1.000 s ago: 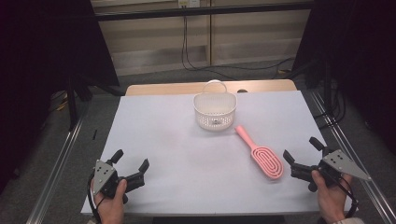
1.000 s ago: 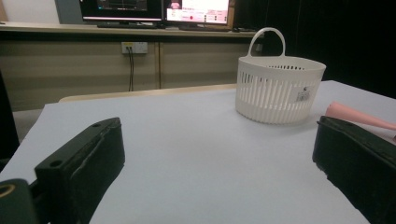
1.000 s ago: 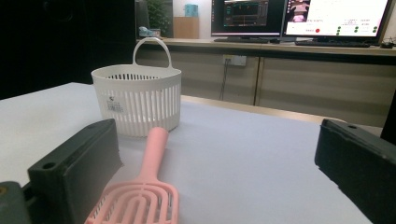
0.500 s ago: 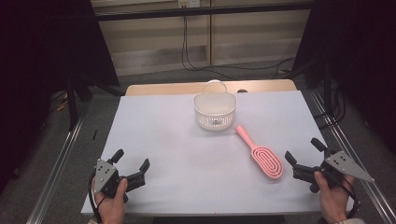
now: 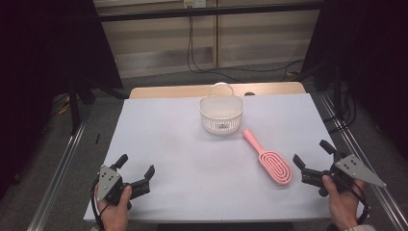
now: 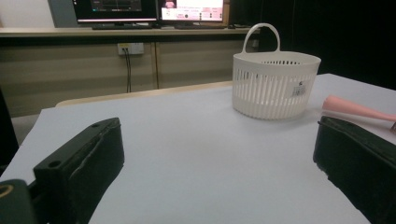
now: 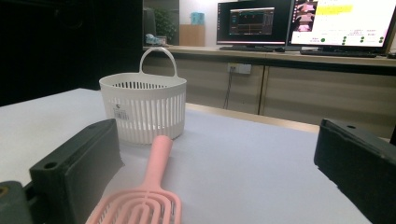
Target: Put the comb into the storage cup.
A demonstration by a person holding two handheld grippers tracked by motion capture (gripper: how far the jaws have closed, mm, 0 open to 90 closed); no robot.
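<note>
- Pink vented hairbrush (image 5: 270, 158) lying flat on the white counter (image 5: 168, 134), handle toward the basket, head toward the near right edge; untouched, nothing lifted.
- White slatted plastic basket (image 5: 222, 113) standing upright near the far middle of the counter, loop handle up, apparently with nothing in it; brush handle tip stopping just beside its right base, contact not discernible.
- Right gripper (image 5: 314, 160) held low at the near right edge, fingers spread wide and holding nothing, aimed across the counter at the brush head just ahead of them.
- Left gripper (image 5: 136, 168) parked at the near left corner, fingers likewise spread wide and holding nothing, well apart from both brush and basket.
- Seen along the right gripper's own fingers: brush (image 7: 149, 186) lying between them but not touched, basket (image 7: 143, 112) standing beyond.
- Judged as the very start: approach lined up, grasp not yet made; likely remaining, picking up the brush and setting it in the basket.
- Small sticker (image 7: 120, 112) on the basket wall with a dark mark, print too small to read; same label (image 6: 299, 87) visible from the left gripper view, equally unreadable.
- Lit monitors (image 7: 299, 21) at the back of the room, on-screen text too blurred to make out; no brand readable anywhere.
</note>
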